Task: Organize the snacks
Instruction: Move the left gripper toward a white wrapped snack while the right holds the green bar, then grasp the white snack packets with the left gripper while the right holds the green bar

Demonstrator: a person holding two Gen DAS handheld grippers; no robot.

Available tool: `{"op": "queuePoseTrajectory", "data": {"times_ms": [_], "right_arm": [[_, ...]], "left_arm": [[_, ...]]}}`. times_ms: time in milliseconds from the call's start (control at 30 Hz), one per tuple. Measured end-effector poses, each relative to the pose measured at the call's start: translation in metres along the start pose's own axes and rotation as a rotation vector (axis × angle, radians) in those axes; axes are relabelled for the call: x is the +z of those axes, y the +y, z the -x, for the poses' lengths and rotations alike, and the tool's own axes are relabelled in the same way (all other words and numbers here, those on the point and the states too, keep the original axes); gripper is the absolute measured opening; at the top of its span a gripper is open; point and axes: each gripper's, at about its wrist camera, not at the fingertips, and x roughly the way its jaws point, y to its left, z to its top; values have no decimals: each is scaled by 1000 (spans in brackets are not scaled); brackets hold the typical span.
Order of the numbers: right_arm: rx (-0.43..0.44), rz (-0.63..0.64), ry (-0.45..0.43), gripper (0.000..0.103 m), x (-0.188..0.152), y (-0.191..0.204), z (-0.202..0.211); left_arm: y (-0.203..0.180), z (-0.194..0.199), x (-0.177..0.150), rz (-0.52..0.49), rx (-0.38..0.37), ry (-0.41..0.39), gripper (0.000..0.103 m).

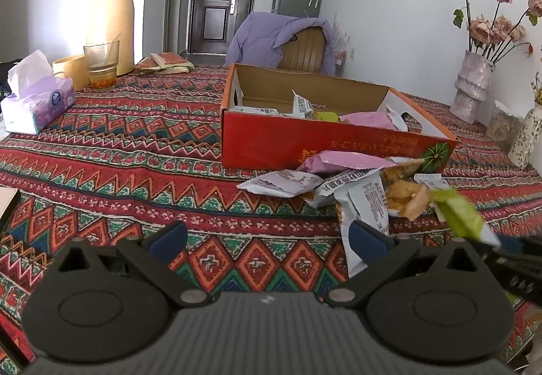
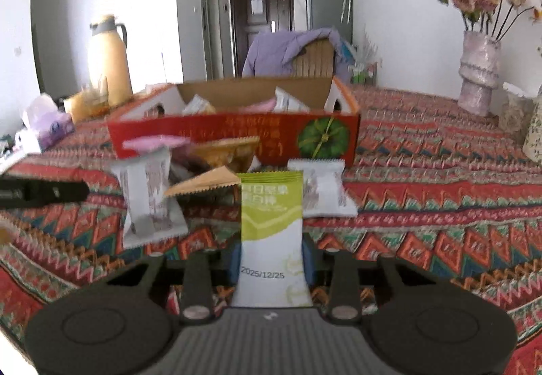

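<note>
A red cardboard box stands open on the patterned tablecloth and holds several snack packets; it also shows in the right wrist view. A pile of loose packets lies in front of it: pink, grey-white and orange ones. My left gripper is open and empty above the cloth, its right finger beside a grey-white packet. My right gripper is shut on a green-and-white snack bar, held above the cloth before the pile; the bar also shows in the left wrist view.
A tissue pack, a glass, a cream thermos and a small round tub stand at the table's far left. Vases with dried roses stand at the far right. A chair with a purple jacket is behind the box.
</note>
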Motion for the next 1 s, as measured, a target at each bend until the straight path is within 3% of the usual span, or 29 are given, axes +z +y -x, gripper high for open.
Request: {"op": "queuePoseTrajectory", "data": {"times_ms": [233,633,1000], "right_arm": [[-19,1,-103,34,18,-8,12],[-40,2,-141,34,42,-19,-38],[-21,-20,-184,34,33,-23,-51]], "left_arm": [[-12,-9,1,-10,-4,24,103],[-51,-30,7,-28,-22,54,103],[-66,-55,11,-4,44,64,102]]}}
